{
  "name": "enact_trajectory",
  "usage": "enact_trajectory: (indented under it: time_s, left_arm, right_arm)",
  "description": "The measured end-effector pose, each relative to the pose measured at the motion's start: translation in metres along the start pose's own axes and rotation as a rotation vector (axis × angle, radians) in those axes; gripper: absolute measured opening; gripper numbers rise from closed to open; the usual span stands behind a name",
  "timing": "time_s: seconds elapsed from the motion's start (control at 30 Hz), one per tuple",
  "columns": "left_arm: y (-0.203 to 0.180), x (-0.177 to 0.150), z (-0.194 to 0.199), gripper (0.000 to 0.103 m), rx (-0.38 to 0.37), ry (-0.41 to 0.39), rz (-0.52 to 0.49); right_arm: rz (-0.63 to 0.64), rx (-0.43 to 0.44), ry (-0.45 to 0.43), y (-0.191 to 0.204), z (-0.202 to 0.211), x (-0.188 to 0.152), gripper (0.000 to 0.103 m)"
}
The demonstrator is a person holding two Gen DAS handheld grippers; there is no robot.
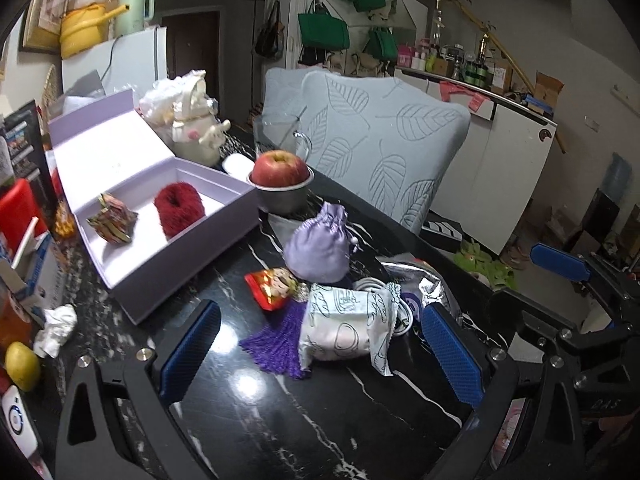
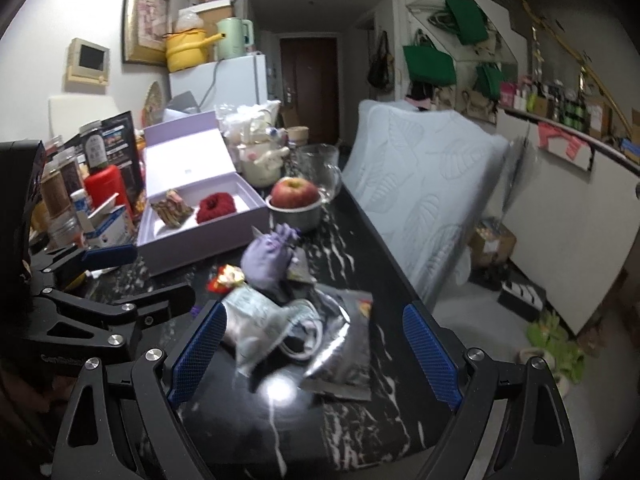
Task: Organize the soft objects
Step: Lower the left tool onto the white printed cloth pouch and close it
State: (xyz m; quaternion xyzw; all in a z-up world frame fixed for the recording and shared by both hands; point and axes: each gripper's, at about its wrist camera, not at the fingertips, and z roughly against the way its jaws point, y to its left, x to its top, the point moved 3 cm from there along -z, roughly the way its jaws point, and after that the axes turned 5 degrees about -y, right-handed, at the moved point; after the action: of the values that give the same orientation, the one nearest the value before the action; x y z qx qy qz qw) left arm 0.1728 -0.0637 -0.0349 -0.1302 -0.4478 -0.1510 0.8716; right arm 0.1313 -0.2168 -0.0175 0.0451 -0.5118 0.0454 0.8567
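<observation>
Black marble-veined tabletop, cluttered along its far edge, is filling both wrist views; we are looking across it toward two leaf-patterned cushions standing behind the table.

We are counting one open lilac box with its lid raised, and two soft items are lying inside it: one red fuzzy scrunchie and one patterned folded pouch, sitting apart from each other. On the bare table in front of the box we are counting one lavender drawstring pouch, one white printed cloth pouch, one purple tassel and one small red printed charm, all clustered and partly overlapping. One silver foil bag is lying under the right side of this cluster; a white cord seems to be lying on it, though the right view is blurring that area. One apple is resting in one metal bowl just beside the box's near corner, with one glass mug behind it.

We are holding the left gripper above the table with its fingers spread wide and nothing between the pads; the white printed cloth pouch and tassel are appearing between them, untouched. The right gripper is likewise spread wide, framing the white pouch and foil bag without pressing either.
</observation>
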Motion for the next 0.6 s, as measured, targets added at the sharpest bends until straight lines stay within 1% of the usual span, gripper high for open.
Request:
enact_trajectory:
  time_s: [0.27,0.43,0.6]
  left_arm:
    - [-0.009,-0.012,-0.032,0.102,-0.043,0.063,0.011]
    - [-0.009,-0.019,-0.054,0.102,-0.052,0.103,0.015]
    - [-0.002,-0.028,-0.076,0.102,-0.082,0.162,0.058]
  right_arm:
    - [-0.054,-0.020,0.040,-0.026,-0.011,-0.018,0.091]
    - [-0.076,-0.030,0.058,-0.038,-0.020,-0.025,0.091]
    - [-0.102,-0.033,0.079,-0.048,-0.032,-0.030,0.091]
